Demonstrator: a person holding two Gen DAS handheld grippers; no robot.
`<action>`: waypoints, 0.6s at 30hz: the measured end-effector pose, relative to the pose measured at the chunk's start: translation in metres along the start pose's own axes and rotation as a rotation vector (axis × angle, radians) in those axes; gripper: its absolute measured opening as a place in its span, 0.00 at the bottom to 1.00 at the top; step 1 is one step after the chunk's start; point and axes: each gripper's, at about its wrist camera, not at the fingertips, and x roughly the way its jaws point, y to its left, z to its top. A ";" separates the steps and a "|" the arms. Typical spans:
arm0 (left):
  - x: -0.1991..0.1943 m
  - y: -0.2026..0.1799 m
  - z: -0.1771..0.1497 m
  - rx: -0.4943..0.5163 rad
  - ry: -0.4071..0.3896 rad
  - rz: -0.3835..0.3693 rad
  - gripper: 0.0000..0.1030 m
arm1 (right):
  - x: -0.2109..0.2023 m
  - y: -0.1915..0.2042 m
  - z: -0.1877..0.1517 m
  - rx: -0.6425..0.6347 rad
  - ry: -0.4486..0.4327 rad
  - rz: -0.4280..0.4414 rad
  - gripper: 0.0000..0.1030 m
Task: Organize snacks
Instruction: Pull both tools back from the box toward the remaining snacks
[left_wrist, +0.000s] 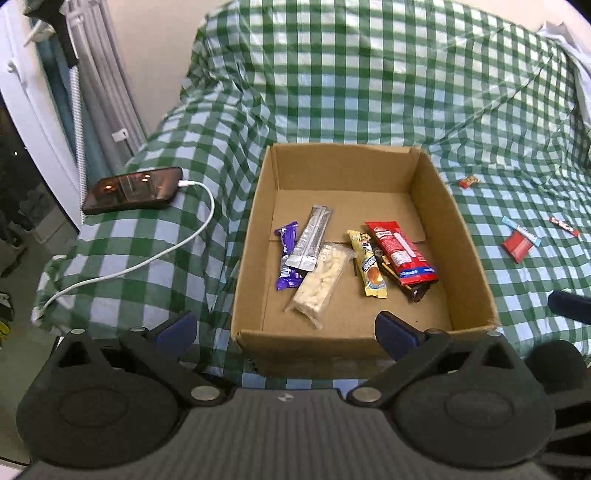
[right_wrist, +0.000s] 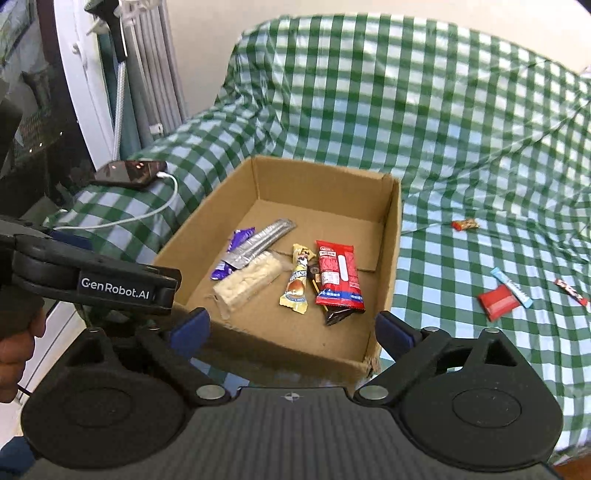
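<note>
Cardboard box (left_wrist: 458, 236) looks flimsy; my left fingers (left_wrist: 284, 326) and right fingers (right_wrist: 291, 328), both wide and empty, might nudge it reaching the red packet (right_wrist: 496, 301), which is probably slippery.

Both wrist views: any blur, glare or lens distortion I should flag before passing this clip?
Left wrist view: sharp; fisheye bends the cardboard box walls outward, corners vignette dark, and the phone screen carries orange reflections. Right wrist view: slightly softer, the checked cover smears towards the top and right edge, though the red packet stays readable; the same barrel distortion applies.
</note>
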 end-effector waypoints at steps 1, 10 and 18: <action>-0.006 0.000 -0.003 -0.003 -0.009 0.000 1.00 | -0.006 0.002 -0.003 -0.005 -0.009 -0.002 0.94; -0.051 -0.008 -0.021 0.013 -0.079 0.002 1.00 | -0.051 0.004 -0.018 -0.002 -0.096 -0.032 0.95; -0.075 -0.011 -0.028 0.019 -0.131 0.012 1.00 | -0.077 0.005 -0.027 -0.011 -0.150 -0.038 0.96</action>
